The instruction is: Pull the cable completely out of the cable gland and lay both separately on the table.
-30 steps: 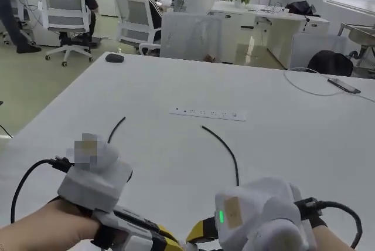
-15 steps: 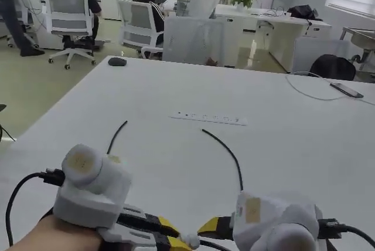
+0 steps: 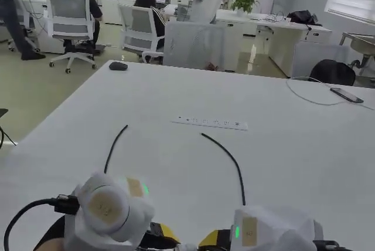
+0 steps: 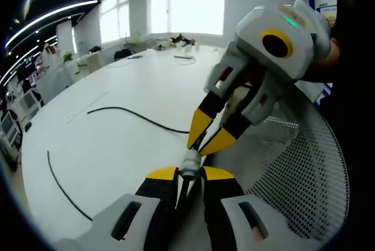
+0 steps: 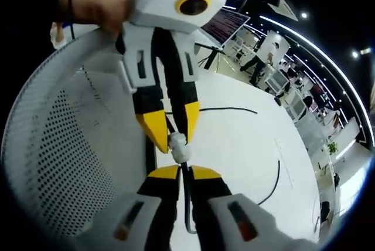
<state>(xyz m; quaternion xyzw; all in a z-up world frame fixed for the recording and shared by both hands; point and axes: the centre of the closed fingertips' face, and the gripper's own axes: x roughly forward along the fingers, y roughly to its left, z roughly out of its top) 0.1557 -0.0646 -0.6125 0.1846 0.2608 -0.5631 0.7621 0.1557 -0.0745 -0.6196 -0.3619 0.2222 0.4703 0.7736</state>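
— Which way is the cable gland (image 4: 189, 162) pointing?
— Straight out along my left tool (image 4: 189, 173), which is pinching it. Its long axis is aiming at my right tool (image 5: 184, 173), which is clamping the cable (image 5: 186, 199) just beside the gland and threaded through it. Both are hanging off the bench (image 3: 293, 145).
— What are you counting?
— One gland, one held cable. A left stray cable (image 3: 113, 145) and a right stray cable (image 3: 234, 160) are lying apart near one power strip (image 3: 210, 123).

Head view's bottom edge crops the left hand-held gripper (image 3: 166, 236) and right hand-held gripper (image 3: 209, 240).
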